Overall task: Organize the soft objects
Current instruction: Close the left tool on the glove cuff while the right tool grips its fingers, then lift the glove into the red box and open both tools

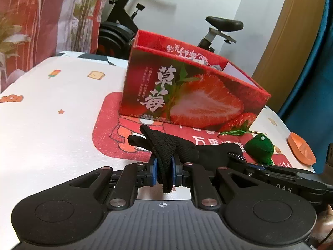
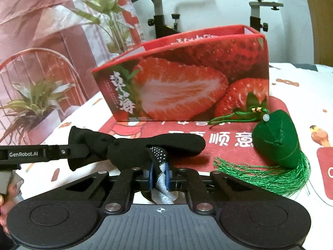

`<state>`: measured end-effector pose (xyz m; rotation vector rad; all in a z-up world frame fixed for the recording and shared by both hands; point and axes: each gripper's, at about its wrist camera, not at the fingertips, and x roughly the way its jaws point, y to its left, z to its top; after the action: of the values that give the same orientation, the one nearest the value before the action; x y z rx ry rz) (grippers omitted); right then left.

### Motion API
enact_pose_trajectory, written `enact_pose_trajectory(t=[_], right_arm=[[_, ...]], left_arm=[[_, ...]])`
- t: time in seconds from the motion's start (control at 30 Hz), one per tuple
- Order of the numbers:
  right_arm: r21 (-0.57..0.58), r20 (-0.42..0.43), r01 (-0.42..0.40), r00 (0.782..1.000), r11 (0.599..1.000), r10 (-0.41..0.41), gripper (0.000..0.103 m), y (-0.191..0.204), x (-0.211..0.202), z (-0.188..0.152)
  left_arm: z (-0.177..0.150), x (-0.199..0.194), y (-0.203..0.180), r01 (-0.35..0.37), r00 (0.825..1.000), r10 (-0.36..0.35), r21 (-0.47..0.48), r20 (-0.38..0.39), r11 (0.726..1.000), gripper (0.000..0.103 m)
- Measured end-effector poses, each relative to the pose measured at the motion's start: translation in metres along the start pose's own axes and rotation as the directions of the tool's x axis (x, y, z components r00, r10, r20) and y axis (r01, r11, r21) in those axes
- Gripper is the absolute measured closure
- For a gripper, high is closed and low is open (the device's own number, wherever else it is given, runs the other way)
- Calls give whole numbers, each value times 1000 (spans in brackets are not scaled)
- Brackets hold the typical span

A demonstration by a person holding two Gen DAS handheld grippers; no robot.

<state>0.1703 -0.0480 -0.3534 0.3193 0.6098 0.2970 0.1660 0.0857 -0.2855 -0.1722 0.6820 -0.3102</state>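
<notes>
A black glove hangs stretched between both grippers just above the red mat. My left gripper is shut on its mesh finger end, which droops between the blue pads. My right gripper is shut on the glove's cuff, at a dotted black and pale-blue band. A red open-topped strawberry box stands right behind the glove. Beside it, to the right, a green cloth sachet with a long green tassel lies on the mat.
The red mat lies on a white printed tablecloth. An orange dish sits near the table's right edge. An exercise bike stands behind the table, and potted plants on the left.
</notes>
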Motion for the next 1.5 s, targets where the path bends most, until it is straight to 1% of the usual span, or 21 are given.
enact_pose_trajectory(t=[0.1,0.3,0.6,0.77,0.97,1.1,1.17,1.27,1.37,1.5], right_arm=[[-9,15,-9,1000,1000,9,93,4,-8,-1],[-8,56,-15,998,1000,15,94,8,-27,0],[-47,137,-9,990,999,15,94,13,-51,19],[-64,169,-6,985,998,17,94,16,-59,33],[-77,216,-5,976,997,22,94,17,-65,62],[-100,242,10,970,995,14,94,16,-65,89],[-104,253,18,967,994,9,94,13,-63,103],[-95,289,25,957,995,4,94,7,-57,129],[-103,302,41,953,994,-8,94,0,-41,152],[-151,266,96,963,984,-53,94,-8,-6,177]], left_arm=[[0,-6,-4,-4,1000,4,8,14,1000,89],[2,-18,-12,9,999,-10,28,47,1000,89],[19,-36,-24,33,992,-41,68,118,997,88],[34,-38,-30,46,988,-59,90,146,995,89],[63,-37,-38,66,977,-91,133,192,989,89],[86,-30,-41,84,971,-114,147,212,986,88],[99,-23,-39,105,967,-133,138,216,985,88],[118,-7,-35,122,964,-148,129,221,984,88],[135,16,-31,119,966,-144,130,212,984,88],[152,47,-26,119,976,-139,121,169,986,89]])
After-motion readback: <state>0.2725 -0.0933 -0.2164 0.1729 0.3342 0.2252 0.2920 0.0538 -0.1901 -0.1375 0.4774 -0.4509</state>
